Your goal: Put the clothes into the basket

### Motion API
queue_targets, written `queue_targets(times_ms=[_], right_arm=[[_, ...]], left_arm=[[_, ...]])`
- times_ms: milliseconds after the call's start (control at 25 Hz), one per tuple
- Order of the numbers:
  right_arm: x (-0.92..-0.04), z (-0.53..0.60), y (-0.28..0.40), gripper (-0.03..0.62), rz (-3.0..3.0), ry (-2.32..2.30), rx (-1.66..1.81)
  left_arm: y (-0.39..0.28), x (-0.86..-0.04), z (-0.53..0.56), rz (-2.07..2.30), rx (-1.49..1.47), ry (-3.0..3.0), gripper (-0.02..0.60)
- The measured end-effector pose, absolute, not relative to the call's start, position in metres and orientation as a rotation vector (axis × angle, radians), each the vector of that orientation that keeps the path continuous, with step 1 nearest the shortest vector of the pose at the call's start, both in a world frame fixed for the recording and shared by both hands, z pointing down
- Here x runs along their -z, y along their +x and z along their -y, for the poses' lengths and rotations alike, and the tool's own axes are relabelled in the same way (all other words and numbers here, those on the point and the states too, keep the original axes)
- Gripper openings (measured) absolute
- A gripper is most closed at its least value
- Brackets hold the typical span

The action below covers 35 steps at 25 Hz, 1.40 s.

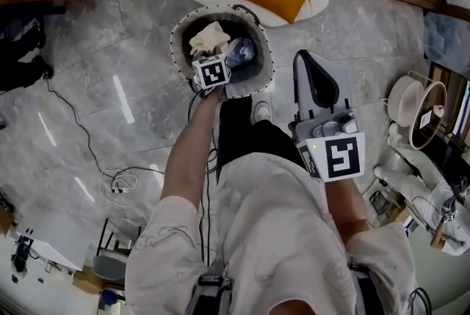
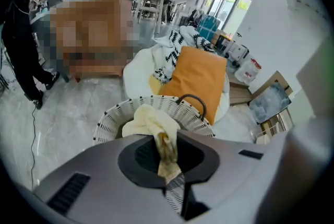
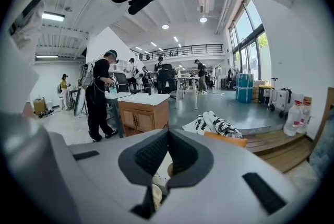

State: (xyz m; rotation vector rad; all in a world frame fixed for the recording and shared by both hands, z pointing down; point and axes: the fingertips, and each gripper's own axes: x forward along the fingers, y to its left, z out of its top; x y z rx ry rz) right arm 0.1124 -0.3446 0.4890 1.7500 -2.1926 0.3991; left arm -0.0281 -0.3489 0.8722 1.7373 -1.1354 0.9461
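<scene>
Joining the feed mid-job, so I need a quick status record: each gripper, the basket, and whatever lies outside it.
left gripper: fingers shut on the cream cloth, over the basket
right gripper: fingers shut, nothing between them, off to the basket's side
basket contents: bluish garment, cream cloth draping in
outside basket: orange fabric and black-and-white patterned garment on a white cushion

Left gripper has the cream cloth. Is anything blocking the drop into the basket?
Nothing visible does. The left gripper, shut on the cream cloth, is over the open mouth of the basket. A bluish garment lies inside at one side, leaving room.
</scene>
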Motion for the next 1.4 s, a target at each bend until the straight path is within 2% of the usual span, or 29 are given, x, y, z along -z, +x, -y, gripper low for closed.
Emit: queue_targets(times_ms=[440,480,560,640,1040,1400], right_arm=[[-0.492,0.343,0.104,-0.012,2.140,1.777,-0.391],[-0.491,0.341,0.104,-0.012,2.134,1.783,-0.388],[-0.489,0.339,0.103,-0.012,2.127,1.790,-0.384],[-0.486,0.337,0.103,-0.012,2.123,1.794,-0.379],[-0.478,0.335,0.084,-0.012,2.160,1.743,-0.377],[-0.457,0.338,0.075,-0.012,2.224,1.734,-0.331]], left_arm=[[-0.037,-0.911,0.343,1.054,-0.948,1.574,0.045],[-0.037,-0.913,0.342,1.048,-0.935,1.558,0.073],[-0.035,-0.914,0.339,1.024,-0.920,1.545,0.174],[-0.032,-0.913,0.333,0.989,-0.923,1.535,0.219],[-0.052,-0.889,0.317,1.046,-0.829,1.548,0.218],[-0.065,-0.808,0.314,1.106,-0.776,1.794,0.218]])
